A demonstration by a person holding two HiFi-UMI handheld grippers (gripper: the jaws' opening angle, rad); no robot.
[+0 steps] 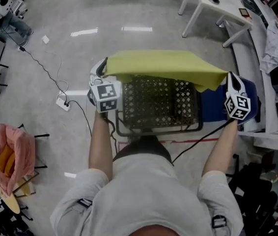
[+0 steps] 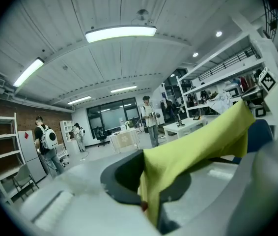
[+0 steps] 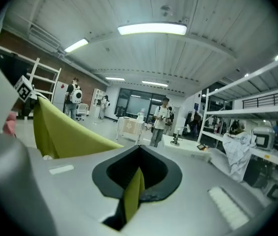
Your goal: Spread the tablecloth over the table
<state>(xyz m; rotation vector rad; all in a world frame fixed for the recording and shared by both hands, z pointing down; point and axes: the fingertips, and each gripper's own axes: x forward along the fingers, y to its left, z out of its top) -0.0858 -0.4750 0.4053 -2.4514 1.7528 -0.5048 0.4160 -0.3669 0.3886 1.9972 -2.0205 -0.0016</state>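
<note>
One view, the head view, shows a mesh table [image 1: 158, 107] beneath the tablecloth [image 1: 163, 65].

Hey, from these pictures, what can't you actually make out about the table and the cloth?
- Far edge of the table: head view, covered by the tablecloth.
- Blue thing beside the table: head view, mostly behind the tablecloth and the right gripper; unidentifiable.
- Table: neither gripper view shows it; the gripper bodies fill the lower frame.

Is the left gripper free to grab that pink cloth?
Probably not: the left gripper is shut on a corner of the yellow tablecloth, and the pink cloth lies well off to its left.
</note>
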